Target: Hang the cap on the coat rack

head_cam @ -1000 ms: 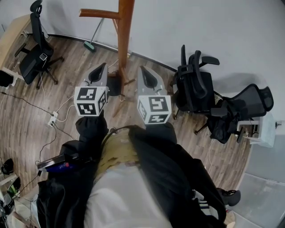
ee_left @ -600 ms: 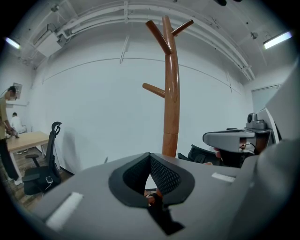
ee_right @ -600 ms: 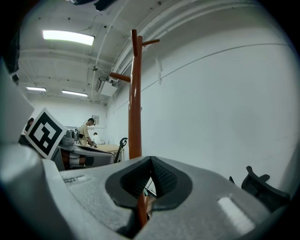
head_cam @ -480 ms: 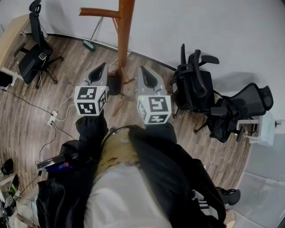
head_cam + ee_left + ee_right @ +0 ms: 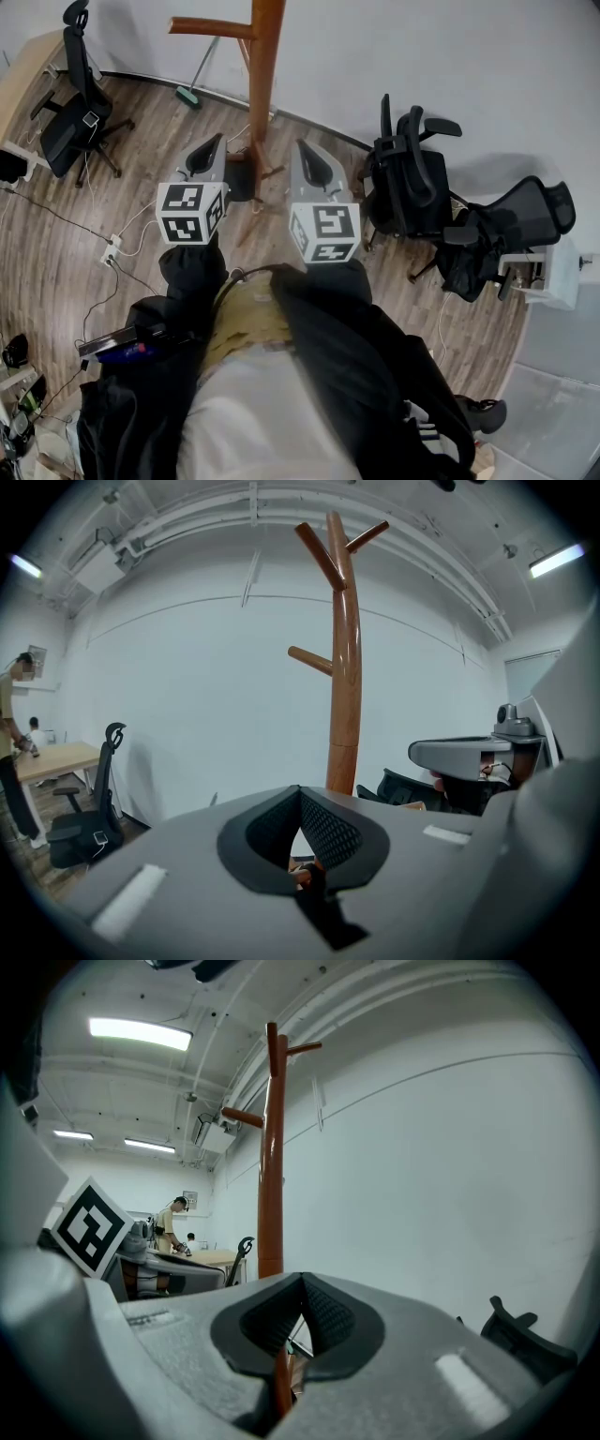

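The wooden coat rack (image 5: pixel 263 84) stands on the floor by the white wall, straight ahead of both grippers. Its pole and bare pegs rise in the left gripper view (image 5: pixel 344 667) and in the right gripper view (image 5: pixel 272 1147). No cap shows in any view. My left gripper (image 5: pixel 212 148) is shut with nothing between its jaws, a little left of the rack's foot. My right gripper (image 5: pixel 306 155) is held level with it, just right of the foot, jaws together and empty. The left gripper's tips (image 5: pixel 300 795) meet, and so do the right gripper's tips (image 5: pixel 302 1284).
Two black office chairs (image 5: pixel 410 178) stand to the right of the rack. A third chair (image 5: pixel 77 103) is by a wooden desk (image 5: pixel 28 70) at the far left. A broom (image 5: pixel 192 84) leans on the wall. Cables and a power strip (image 5: pixel 111 251) lie on the floor. A person (image 5: pixel 13 742) stands at the desk.
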`<state>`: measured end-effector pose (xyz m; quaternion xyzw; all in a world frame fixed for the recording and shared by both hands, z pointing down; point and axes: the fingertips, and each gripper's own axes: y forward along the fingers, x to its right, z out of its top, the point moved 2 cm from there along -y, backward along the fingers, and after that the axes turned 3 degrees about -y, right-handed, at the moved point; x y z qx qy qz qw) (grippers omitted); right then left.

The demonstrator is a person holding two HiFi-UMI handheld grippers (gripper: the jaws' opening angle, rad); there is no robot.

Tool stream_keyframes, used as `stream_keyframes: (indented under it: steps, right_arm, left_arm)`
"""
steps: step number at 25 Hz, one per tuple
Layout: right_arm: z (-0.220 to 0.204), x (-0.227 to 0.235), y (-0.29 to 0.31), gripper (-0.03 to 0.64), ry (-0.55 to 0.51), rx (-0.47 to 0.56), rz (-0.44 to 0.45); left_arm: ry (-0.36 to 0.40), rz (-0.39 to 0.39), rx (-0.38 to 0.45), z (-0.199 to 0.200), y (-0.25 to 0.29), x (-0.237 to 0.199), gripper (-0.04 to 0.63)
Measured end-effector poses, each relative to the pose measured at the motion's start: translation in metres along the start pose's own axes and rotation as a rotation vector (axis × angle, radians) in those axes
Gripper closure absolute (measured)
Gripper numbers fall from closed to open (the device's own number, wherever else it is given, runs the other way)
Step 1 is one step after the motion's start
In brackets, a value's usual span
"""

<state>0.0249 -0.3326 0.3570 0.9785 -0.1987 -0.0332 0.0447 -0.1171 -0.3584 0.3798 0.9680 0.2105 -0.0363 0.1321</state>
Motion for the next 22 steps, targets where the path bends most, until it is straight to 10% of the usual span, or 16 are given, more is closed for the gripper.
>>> stream_keyframes:
  steps: [22]
  right_arm:
    - [0.0,-0.005,0.001,0.623,-0.001,-0.001,0.012]
  left_arm:
    - [-0.007,0.02,-0.07,-0.015,-0.002,-0.01,0.595]
